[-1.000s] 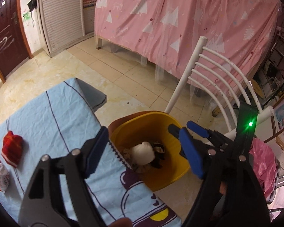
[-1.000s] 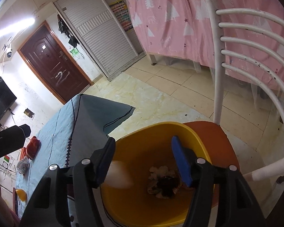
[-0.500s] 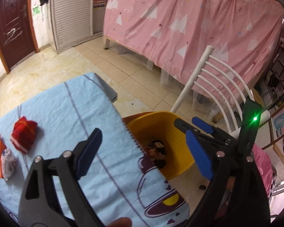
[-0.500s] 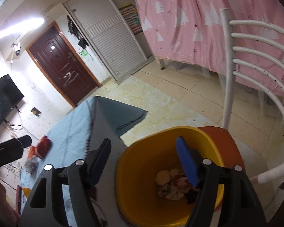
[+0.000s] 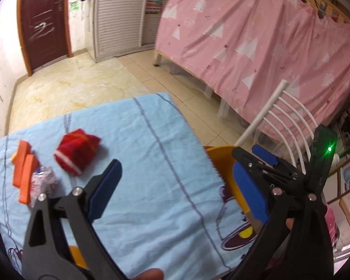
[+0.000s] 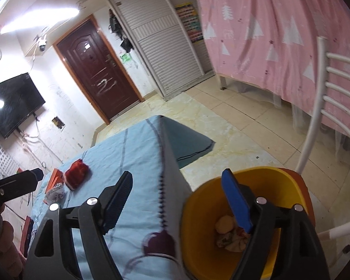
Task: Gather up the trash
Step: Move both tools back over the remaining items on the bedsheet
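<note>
Creased cotton-like tablecloth (image 5: 151,154); glossy yellow plastic bin (image 6: 205,207).

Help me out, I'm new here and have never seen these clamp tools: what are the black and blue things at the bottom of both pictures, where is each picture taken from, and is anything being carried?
There is no robot. A person holds one hand-held gripper in each hand, and each has a wide-angle camera looking along its two fingers. One picture comes from the left gripper, the other from the right gripper. Both sets of jaws are opening, with nothing between them.

Below is a table under a light blue cloth. On it lie a red packet, two orange pieces and a crumpled wrapper.

Beside the table, a yellow bin sits on the orange seat of a white chair. Crumpled trash already lies inside it.
</note>
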Motion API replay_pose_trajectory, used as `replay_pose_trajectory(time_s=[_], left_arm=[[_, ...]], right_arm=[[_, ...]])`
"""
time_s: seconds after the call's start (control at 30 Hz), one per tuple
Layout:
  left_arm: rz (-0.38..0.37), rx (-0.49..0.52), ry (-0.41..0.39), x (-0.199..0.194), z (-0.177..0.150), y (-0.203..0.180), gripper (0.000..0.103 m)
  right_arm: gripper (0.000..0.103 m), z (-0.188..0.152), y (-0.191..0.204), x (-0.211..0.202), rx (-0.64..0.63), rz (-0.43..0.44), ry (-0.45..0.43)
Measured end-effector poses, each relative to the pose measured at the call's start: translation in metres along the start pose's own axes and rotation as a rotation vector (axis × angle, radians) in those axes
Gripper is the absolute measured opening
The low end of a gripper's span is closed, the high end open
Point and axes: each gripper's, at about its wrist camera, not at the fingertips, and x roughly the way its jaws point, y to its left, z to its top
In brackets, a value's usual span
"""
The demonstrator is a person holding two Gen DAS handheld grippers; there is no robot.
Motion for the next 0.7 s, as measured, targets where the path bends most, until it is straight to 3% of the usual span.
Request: replay_pose_trajectory(time_s=[0.27, 0.7], left_arm=[[0.065, -0.066, -0.027, -0.016, 0.003, 0.052, 0.092], [0.236, -0.154, -0.047, -0.038, 0.009, 0.153, 0.095]], right_arm=[[0.075, 0.006, 0.051, 0.019, -0.085, 0.033, 0.032], [0.078, 0.006, 0.144, 0.072, -0.229, 0.108, 0.128]])
